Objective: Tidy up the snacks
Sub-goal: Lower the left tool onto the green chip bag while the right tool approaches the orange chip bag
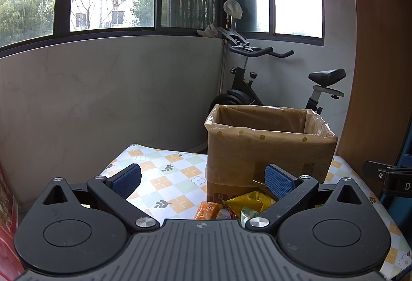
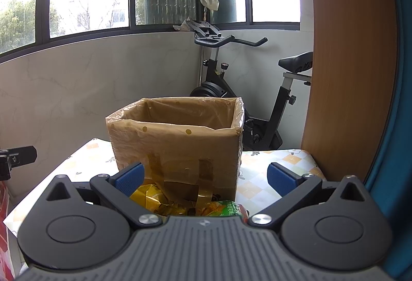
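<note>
Both my hand-held grippers, left [image 1: 203, 181] and right [image 2: 204, 179], hover spread wide and empty over the snack packets [image 1: 233, 207] lying on the worktop [image 1: 164, 178] just near of the lined box [image 1: 270, 149], so next I probably dip, pinch one, and lift it in.

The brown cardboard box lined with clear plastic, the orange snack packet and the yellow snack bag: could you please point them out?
brown cardboard box lined with clear plastic [image 1: 270, 152], left wrist view, front wall.
orange snack packet [image 1: 207, 210], left wrist view, packet face.
yellow snack bag [image 1: 251, 199], left wrist view, crinkled top.

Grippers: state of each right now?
Left gripper: open, holding nothing.
Right gripper: open, holding nothing.
</note>
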Motion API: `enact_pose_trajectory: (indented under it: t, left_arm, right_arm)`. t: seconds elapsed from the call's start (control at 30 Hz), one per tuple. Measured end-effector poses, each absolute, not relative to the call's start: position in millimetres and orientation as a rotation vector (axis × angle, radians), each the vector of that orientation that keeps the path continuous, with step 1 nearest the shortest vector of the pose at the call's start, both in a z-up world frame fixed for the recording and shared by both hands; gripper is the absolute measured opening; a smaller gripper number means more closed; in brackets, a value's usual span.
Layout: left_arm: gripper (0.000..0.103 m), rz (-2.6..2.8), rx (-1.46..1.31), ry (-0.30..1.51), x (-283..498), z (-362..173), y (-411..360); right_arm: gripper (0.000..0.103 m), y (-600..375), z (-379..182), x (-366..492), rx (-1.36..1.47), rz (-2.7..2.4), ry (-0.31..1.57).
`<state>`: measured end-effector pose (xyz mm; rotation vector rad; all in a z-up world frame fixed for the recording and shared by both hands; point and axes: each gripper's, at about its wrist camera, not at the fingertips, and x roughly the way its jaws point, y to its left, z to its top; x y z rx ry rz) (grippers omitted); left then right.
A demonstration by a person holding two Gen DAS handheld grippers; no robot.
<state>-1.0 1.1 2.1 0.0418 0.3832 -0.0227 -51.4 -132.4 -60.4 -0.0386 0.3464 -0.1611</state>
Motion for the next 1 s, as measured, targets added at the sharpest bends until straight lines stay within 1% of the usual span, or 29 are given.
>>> enact_pose_trajectory:
  t: [0.3,0.5,0.7,0.93,1.0]
  left_arm:
    - [0.103,-0.013,0.043,0.405,-1,-3,3]
    - [0.103,-0.005,0.047,0.426,2,-13,3]
    - [0.102,-0.011,0.032,0.486,12,-38,4]
    - [0.101,-0.086,0.016,0.528,21,-78,-5]
    - [0.099,-0.113,0.012,0.539,24,-91,-9]
  right_arm:
    - [0.103,-133,-64,-50,-0.038,-0.16,0.35]
    - [0.103,-137,-76,-47,-0.026,-0.166,0.362]
    - [0.103,-145,-105,-43,-0.027,-0.182,0.392]
    - [0.103,-152,-157,-41,-0.042,-0.198,0.433]
    - [0.103,-155,-173,-40,-0.052,-0.196,0.455]
